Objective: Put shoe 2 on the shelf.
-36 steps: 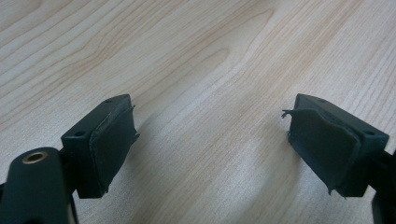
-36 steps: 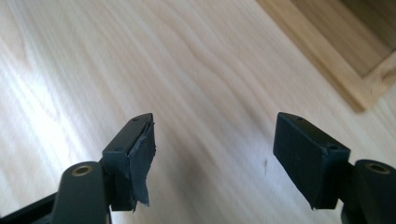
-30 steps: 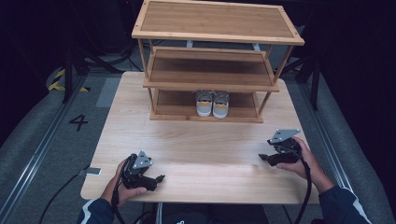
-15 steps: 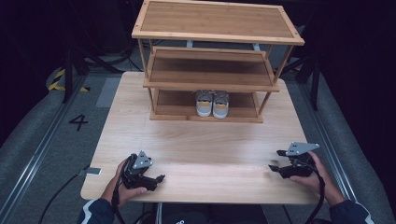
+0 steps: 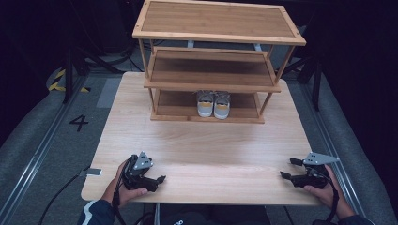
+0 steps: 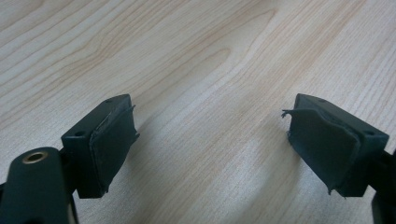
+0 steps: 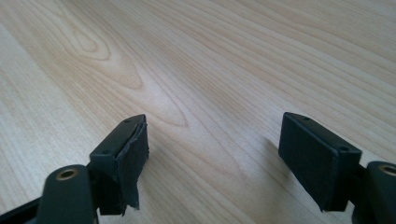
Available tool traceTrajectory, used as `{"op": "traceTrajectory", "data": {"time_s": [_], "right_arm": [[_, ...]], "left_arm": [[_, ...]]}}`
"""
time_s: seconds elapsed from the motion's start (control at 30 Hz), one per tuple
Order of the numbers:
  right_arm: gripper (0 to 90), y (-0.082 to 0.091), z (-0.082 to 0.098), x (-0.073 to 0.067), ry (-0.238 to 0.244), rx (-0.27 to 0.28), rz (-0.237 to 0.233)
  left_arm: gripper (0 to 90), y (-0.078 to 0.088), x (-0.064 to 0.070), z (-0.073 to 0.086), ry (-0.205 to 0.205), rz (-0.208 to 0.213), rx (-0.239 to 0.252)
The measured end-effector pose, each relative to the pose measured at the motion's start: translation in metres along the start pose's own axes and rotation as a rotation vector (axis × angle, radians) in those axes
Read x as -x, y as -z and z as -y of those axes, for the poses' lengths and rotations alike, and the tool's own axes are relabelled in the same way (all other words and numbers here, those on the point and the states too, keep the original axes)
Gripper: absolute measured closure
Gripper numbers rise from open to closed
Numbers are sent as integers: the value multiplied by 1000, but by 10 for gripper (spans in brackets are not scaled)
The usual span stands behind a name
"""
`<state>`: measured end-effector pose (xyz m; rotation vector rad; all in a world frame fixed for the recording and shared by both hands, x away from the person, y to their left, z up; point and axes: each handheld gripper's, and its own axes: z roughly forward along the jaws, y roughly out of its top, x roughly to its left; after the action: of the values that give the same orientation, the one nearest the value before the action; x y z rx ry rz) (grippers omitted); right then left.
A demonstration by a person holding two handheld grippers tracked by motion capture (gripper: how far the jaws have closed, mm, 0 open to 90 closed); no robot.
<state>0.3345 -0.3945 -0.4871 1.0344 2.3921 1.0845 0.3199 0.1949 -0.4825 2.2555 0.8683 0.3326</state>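
My left gripper (image 5: pixel 158 180) rests on the light wooden table (image 5: pixel 206 145) near its front left edge, held by a hand. Its jaws stand open over bare wood, and the left gripper view (image 6: pixel 210 140) shows nothing between them. My right gripper (image 5: pixel 287 168) sits low at the front right corner, pointing left. Its jaws have just been opening, and in the right gripper view (image 7: pixel 212 154) they are apart with only wood grain between them. A pair of grey shoes with yellow heels (image 5: pixel 213 104) stands on the bottom shelf of a wooden rack (image 5: pixel 218 21).
The three-shelf rack takes up the far half of the table; its top and middle shelves (image 5: pixel 211 70) carry nothing. A broad strip of tabletop lies between the rack and both grippers. Dark floor with a painted 4 (image 5: pixel 79 123) lies to the left.
My right gripper has moved rightward and down toward the front right corner, and its jaws stand wider. The left gripper has kept still.
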Motion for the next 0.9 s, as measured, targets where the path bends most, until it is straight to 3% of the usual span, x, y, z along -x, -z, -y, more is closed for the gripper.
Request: {"op": "traceTrajectory", "data": {"time_s": [0.9], "right_arm": [[243, -1, 0, 1, -16, -1, 21]], "left_arm": [[149, -1, 0, 0, 12, 4, 1]]}}
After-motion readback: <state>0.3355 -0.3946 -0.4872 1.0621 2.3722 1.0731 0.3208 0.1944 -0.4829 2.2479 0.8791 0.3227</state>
